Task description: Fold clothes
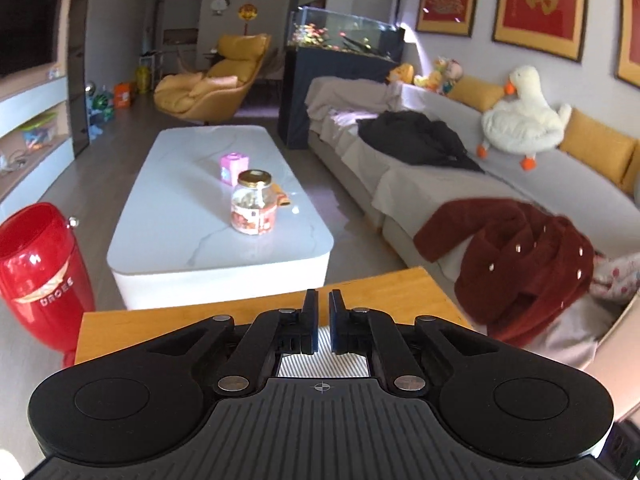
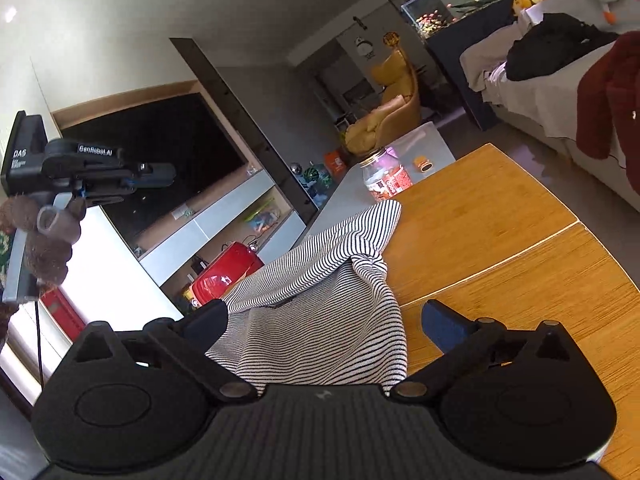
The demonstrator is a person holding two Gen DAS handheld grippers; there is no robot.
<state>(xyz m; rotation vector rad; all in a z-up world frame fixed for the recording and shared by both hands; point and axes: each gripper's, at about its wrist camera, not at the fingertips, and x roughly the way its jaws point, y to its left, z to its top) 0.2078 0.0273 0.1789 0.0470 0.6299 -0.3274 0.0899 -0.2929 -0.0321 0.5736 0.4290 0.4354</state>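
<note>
A black-and-white striped garment [image 2: 320, 300] lies bunched on the wooden table [image 2: 500, 240], one fold standing up. My right gripper [image 2: 326, 322] is open wide just above it; the cloth lies between the two fingers and the pads do not press on it. My left gripper [image 1: 323, 312] is shut with nothing between its fingertips, above the near edge of the wooden table [image 1: 400, 288]. In the right wrist view the left gripper [image 2: 160, 174] hangs high at the left, no cloth on it, held by a hand in a fuzzy brown sleeve [image 2: 44, 236].
A white coffee table [image 1: 180, 200] carries a glass jar [image 1: 254, 204] and a pink box [image 1: 234, 166]. A red bin [image 1: 40, 272] stands at the left. On the grey sofa [image 1: 540, 184] lie a dark red coat [image 1: 520, 264], a black garment [image 1: 416, 136] and a white goose plush [image 1: 520, 120].
</note>
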